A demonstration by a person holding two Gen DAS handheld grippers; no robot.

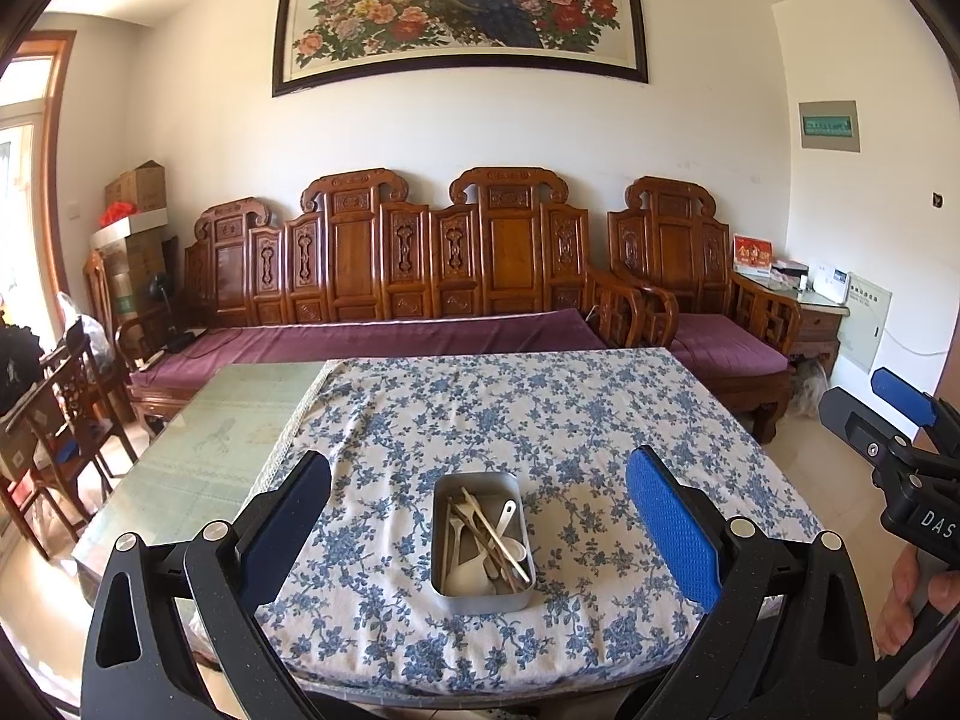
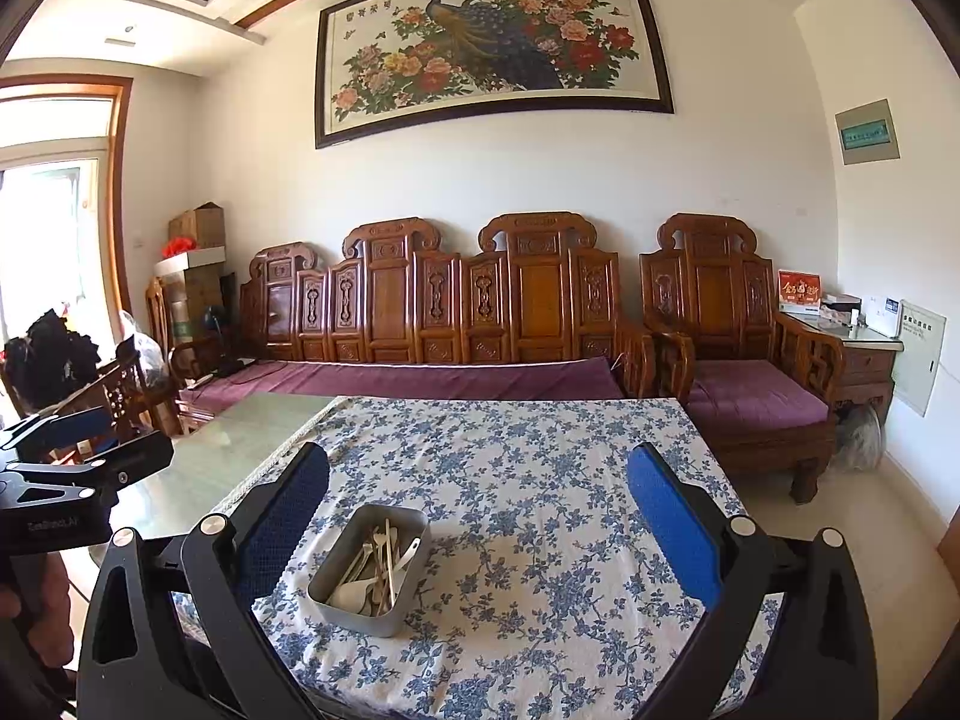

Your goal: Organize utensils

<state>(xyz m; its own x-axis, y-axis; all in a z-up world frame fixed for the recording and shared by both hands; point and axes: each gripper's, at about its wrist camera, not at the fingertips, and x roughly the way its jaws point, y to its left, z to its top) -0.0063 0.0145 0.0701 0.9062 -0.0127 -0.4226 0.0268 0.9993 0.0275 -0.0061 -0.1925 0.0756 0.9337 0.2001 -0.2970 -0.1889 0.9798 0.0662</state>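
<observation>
The left gripper [image 1: 478, 525] is held wide apart, with nothing between its blue pads [image 1: 672, 531], and it stays above the near edge of the worktop [image 1: 198, 456]. The right gripper [image 2: 478, 525] is also spread wide and carries nothing. In the left wrist view the right gripper shows at the right border, with a hand [image 1: 918, 603] on its handle.

Between the fingers of the left gripper, but farther away and not touching them, stands a metal tin [image 1: 480, 597] on the flowered cloth [image 1: 540, 420]. In the right wrist view the same tin sits close in front of the left finger of the right gripper. Inside the tin lie the utensils [image 1: 489, 540] in a loose heap: a white spoon [image 1: 516, 549], pale chopsticks and some metal handles, crossing one another. I cannot count them exactly.

The cloth covers the right part of the worktop; the left part is bare glass. Behind the worktop is a carved wooden sofa [image 1: 420, 258] with a purple cushion, and a peacock painting [image 1: 462, 6] hangs on the wall above it.
</observation>
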